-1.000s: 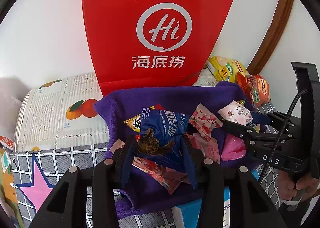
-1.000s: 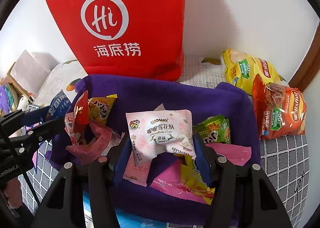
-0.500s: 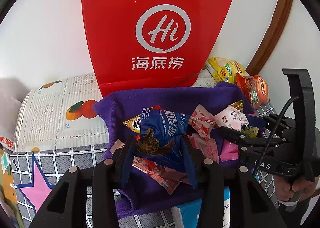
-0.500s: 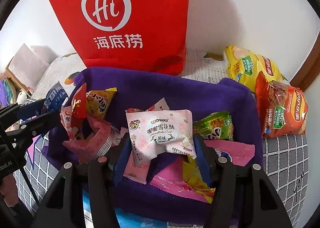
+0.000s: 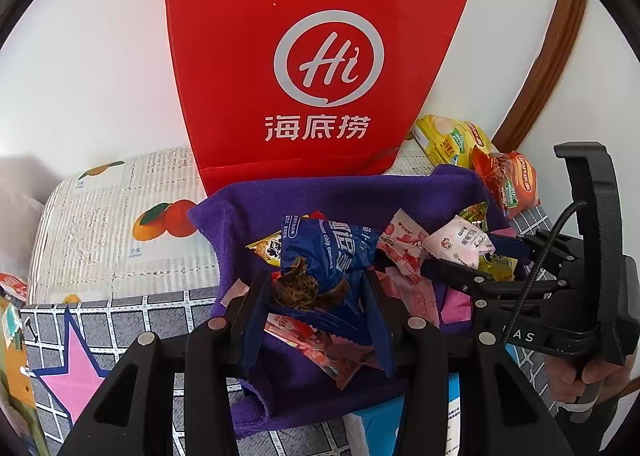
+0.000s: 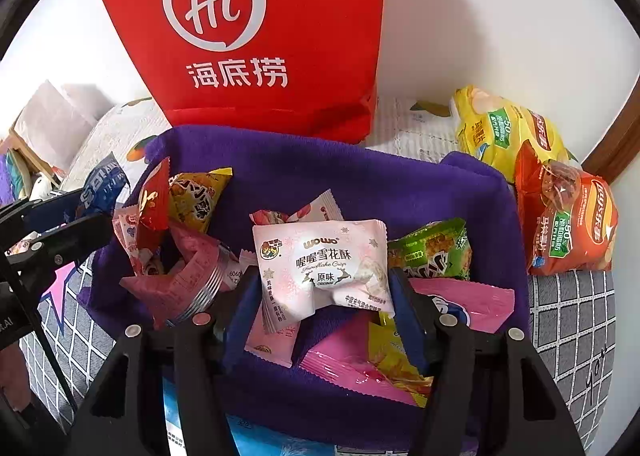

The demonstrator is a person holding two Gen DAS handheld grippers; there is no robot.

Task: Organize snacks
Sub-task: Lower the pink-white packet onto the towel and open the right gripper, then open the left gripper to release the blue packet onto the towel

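A purple cloth-lined basket (image 5: 320,196) (image 6: 360,176) holds several small snack packets. My left gripper (image 5: 316,284) is shut on a blue chocolate-chip cookie packet (image 5: 332,260) over the basket's near left side; it also shows at the left edge of the right wrist view (image 6: 80,212). My right gripper (image 6: 324,280) has a pink-white snowflake crisp packet (image 6: 324,264) (image 5: 460,244) between its blue pads. Its jaws are opening, and the pads still touch the packet's sides over the pile. A green packet (image 6: 432,252) and pink wrappers (image 6: 472,300) lie beneath.
A tall red paper bag (image 5: 312,56) (image 6: 260,36) stands against the wall right behind the basket. A yellow chip bag (image 6: 504,132) and an orange chip bag (image 6: 568,224) lie to the right on the checked cloth (image 6: 572,320). A fruit-print mat (image 5: 120,224) lies left.
My right gripper has carried the pink-white packet leftwards, farther in over the basket, and its fingers have spread slightly. My left gripper and the blue packet have not moved.
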